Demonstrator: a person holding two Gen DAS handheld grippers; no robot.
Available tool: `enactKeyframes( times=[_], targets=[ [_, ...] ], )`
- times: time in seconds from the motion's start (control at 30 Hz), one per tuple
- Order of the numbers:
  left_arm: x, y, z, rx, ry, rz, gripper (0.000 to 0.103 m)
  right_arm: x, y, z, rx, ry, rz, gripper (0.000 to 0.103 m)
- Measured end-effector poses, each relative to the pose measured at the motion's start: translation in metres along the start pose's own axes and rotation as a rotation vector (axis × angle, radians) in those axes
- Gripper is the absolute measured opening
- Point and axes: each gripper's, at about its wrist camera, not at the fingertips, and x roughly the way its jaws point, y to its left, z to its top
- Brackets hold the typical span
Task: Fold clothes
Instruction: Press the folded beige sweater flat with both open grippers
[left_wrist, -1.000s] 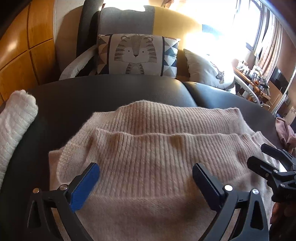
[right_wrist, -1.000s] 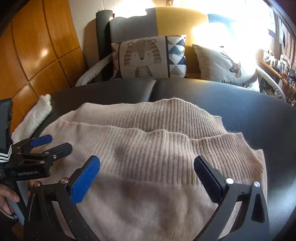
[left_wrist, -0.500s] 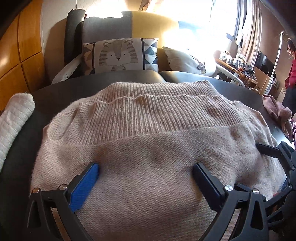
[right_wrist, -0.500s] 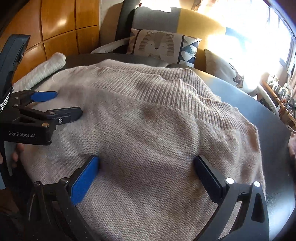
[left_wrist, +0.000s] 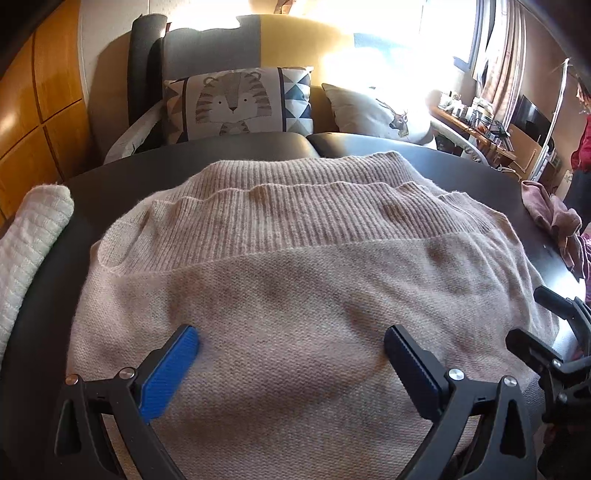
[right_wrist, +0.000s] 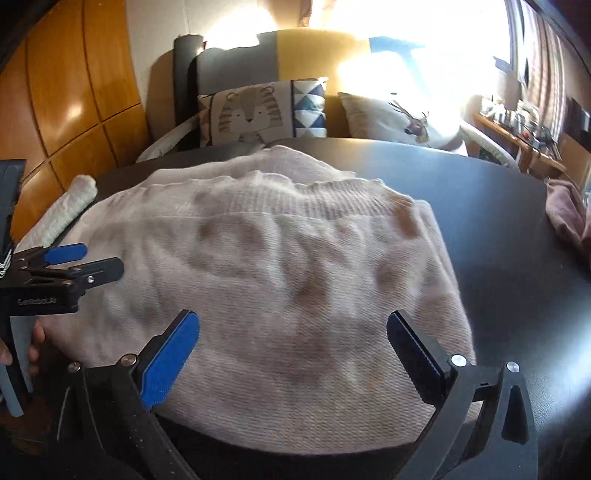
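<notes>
Blown-out window (left_wrist: 447, 40) glare, fisheye warp, blurred right view

Both tools are held low and level, side by side, the left gripper (left_wrist: 291, 354) and the right gripper (right_wrist: 293, 341) each with jaws spread wide, a bare hand (right_wrist: 22, 343) gripping the left handle.

A beige sweater (right_wrist: 280, 280) lies folded on the black table (right_wrist: 498, 221), somewhat blurred. The right gripper (right_wrist: 293, 345) spreads wide over its near edge. At nine o'clock the left gripper (right_wrist: 86, 260) hovers, seemingly parted. A white knit (right_wrist: 62, 214) lies at ten o'clock.
</notes>
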Motion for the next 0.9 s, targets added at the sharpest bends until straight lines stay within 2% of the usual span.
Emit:
enactKeyframes(
  times=[0.07,0.13,0.17,0.3,0.37,0.47,0.63,0.73,0.9],
  targets=[
    [0.002,-0.008,0.003,0.023,-0.002,-0.013,0.103,0.008,-0.012,-0.003,0.030,0.046,0.004,0.103],
    [0.008,-0.013,0.003,0.040,0.003,-0.011,0.103,0.017,-0.010,-0.009,-0.025,0.068,-0.018,0.103],
    [0.012,-0.014,0.002,0.047,0.007,-0.004,0.103,0.017,-0.006,-0.012,-0.057,0.059,-0.032,0.103],
    [0.017,-0.012,-0.002,0.054,-0.022,-0.009,0.103,0.018,-0.006,-0.013,-0.044,0.049,-0.032,0.103],
    [0.015,-0.011,0.003,0.052,-0.007,-0.016,0.103,0.017,-0.006,-0.012,-0.041,0.053,-0.030,0.103],
    [0.012,-0.005,0.013,0.027,-0.008,-0.017,0.103,0.012,-0.008,-0.001,-0.007,0.074,-0.019,0.103],
    [0.017,0.013,0.036,-0.026,-0.027,0.015,0.103,0.010,-0.003,0.045,-0.012,-0.013,-0.023,0.103],
    [0.025,0.023,0.046,-0.048,-0.035,0.045,0.103,0.030,0.000,0.067,0.003,-0.012,-0.009,0.103],
    [0.045,0.041,0.049,-0.065,-0.013,0.068,0.103,0.071,0.005,0.075,-0.042,0.064,0.014,0.103]
  ],
)
